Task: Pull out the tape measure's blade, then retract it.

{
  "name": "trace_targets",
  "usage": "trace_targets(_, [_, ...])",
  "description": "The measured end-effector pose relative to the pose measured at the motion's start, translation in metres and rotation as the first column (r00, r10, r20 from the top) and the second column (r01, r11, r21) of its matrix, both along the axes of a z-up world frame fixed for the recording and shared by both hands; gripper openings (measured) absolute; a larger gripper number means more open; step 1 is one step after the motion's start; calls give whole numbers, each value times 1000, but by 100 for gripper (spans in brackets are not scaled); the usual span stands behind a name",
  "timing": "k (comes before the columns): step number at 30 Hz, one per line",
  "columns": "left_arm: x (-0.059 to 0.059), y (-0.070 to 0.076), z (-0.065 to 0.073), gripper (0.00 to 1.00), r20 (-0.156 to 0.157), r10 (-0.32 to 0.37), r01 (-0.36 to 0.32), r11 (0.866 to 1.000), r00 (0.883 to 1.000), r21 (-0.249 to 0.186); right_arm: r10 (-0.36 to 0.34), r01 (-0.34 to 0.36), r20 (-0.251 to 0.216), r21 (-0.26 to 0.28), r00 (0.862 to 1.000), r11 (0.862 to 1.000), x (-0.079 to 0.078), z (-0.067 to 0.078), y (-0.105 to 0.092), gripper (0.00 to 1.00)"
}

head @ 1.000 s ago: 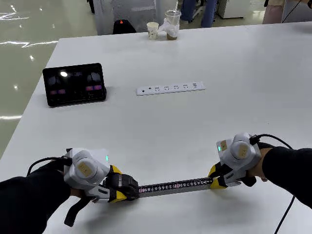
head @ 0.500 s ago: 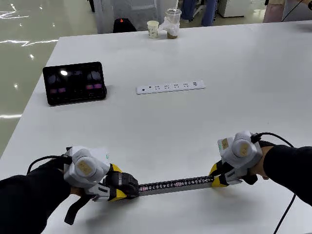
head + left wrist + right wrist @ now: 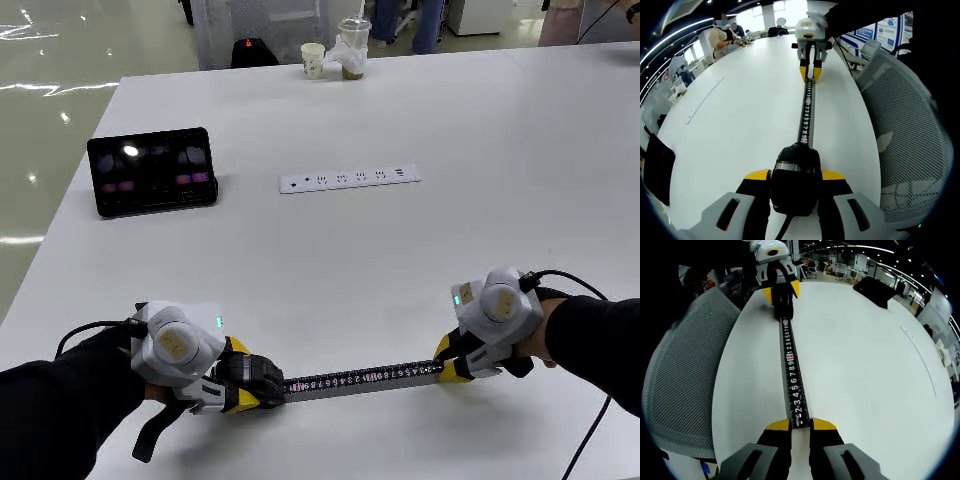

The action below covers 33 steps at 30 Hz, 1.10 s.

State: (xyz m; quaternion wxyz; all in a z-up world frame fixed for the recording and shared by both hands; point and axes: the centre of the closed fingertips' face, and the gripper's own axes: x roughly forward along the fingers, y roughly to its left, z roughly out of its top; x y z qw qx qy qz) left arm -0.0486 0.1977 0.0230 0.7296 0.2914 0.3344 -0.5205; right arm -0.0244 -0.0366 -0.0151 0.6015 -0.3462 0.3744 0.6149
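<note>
1. Since a second ago, the right claw [image 3: 450, 368] has drawn slightly farther away from the left claw [image 3: 255, 385], and a little more blade shows between them. The left claw sits where it was.
2. Nearest the person, the left claw [image 3: 795, 175] is clamped on the black tape measure case [image 3: 795, 186], with a yellow-tipped jaw pressing each side. The case [image 3: 262, 380] rests on the white table [image 3: 400, 260].
3. The numbered metal blade [image 3: 360, 380] runs out of the case and straight across to the right claw, lying flat on the table. In the left gripper view the blade [image 3: 806, 110] leads ahead to the right claw [image 3: 810, 70].
4. The right claw [image 3: 800, 425] is closed on the end of the blade [image 3: 791, 375], its two jaws nearly together with the tip pinched between them. Ahead of it the blade leads to the left claw [image 3: 781, 292].
5. A grey mesh chair back [image 3: 900, 125] stands off the table edge beside both claws.
6. Farther out, beyond the gap between the claws, a white power strip [image 3: 350, 180] lies flat.
7. A black tablet [image 3: 152, 170] stands propped well beyond the left claw.
8. At the far edge, a paper cup [image 3: 313, 60] and a clear plastic cup [image 3: 352, 40] stand just beside each other.
</note>
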Motion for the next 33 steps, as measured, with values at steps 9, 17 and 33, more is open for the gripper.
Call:
trace_targets(9, [0, 0, 0, 30, -1, -1, 1, 1000, 1000, 1, 1, -1, 3, -6, 1000, 1000, 1, 0, -4, 9])
trace_targets(17, [0, 0, 0, 30, -1, -1, 1, 1000, 1000, 2, 4, -4, 5, -15, 1000, 1000, 1, 1, -8, 9])
trace_targets(33, [0, 0, -1, 30, -2, 0, 0, 1000, 1000, 3, -8, 8, 3, -13, 1000, 1000, 1, 1, -13, 9])
